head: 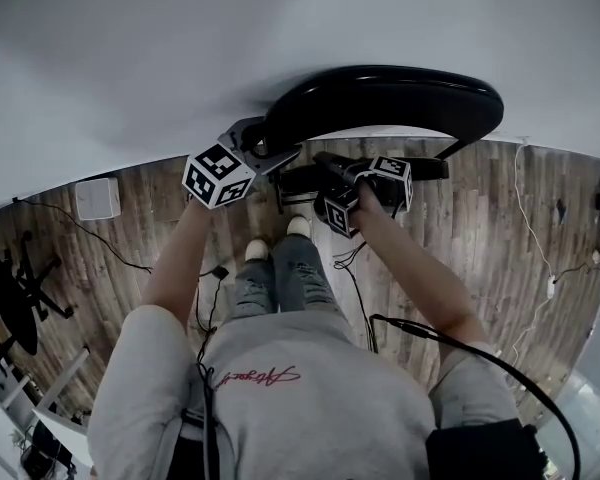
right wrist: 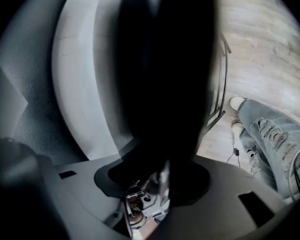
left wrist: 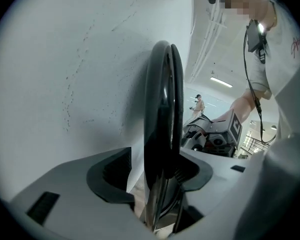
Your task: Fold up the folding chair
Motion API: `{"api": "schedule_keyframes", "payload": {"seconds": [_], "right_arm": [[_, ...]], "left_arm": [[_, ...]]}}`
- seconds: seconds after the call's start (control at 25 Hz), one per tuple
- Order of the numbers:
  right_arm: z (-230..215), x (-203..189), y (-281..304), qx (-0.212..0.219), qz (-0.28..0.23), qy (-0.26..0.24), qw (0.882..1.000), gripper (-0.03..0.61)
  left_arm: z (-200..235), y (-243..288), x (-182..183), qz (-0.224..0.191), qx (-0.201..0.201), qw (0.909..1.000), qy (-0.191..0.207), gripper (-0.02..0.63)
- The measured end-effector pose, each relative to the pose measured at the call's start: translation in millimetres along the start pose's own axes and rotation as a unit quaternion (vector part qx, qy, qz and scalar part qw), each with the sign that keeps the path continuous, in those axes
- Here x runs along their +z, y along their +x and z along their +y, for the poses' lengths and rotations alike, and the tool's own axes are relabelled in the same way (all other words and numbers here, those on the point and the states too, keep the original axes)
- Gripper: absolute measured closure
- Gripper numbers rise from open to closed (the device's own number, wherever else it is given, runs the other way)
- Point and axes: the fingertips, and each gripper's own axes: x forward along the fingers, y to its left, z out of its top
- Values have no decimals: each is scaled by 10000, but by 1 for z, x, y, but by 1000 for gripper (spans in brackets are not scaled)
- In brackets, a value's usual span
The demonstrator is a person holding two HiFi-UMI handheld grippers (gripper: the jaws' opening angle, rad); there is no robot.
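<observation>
The black folding chair (head: 400, 98) stands folded flat against a white wall (head: 130, 58). In the head view my left gripper (head: 270, 153) is at the chair's left edge and my right gripper (head: 330, 168) just right of it, lower on the chair. In the left gripper view the chair's thin edge (left wrist: 162, 109) runs between my left gripper's (left wrist: 155, 176) jaws. A gap shows beside the left pad (left wrist: 112, 174), so it is open. In the right gripper view the dark chair (right wrist: 165, 59) fills the space between my right gripper's (right wrist: 157, 176) pads, which close on it.
Wooden floor (head: 460, 228) with several cables (head: 525, 218) runs behind me. A white box (head: 98, 198) and a black stand (head: 20, 298) sit at the left. My feet (head: 275, 240) are right below the chair. Thin chair legs (right wrist: 221, 84) show near my jeans (right wrist: 270, 134).
</observation>
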Motion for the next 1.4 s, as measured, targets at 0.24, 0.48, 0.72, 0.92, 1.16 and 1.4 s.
{"api": "schedule_keyframes", "payload": {"seconds": [0.24,0.48,0.72,0.92,1.16,1.4], "right_arm": [[15,5,8,48,-47,-159,9999,399],[27,14,21,381,117,-687,9968,377],[24,-4,3,669,98,-1061,9920,376],[19,-13,-28,459,-1039,-3303,9370,371],[60,-88,-101,1148,-2919,-5663,7622,528],[98,-202,-196,1430,-4416,-7371,4912,540]], "left_arm": [[-14,-10,12,-178,313,9991,219,371],[11,-13,7,-349,732,9967,32,370],[13,-51,3,-805,1338,9874,-251,364],[-8,-76,17,-1362,1821,9731,-374,368],[-80,-87,49,-1847,1802,9660,-165,555],[-164,-111,77,-2273,1366,9628,530,595]]}}
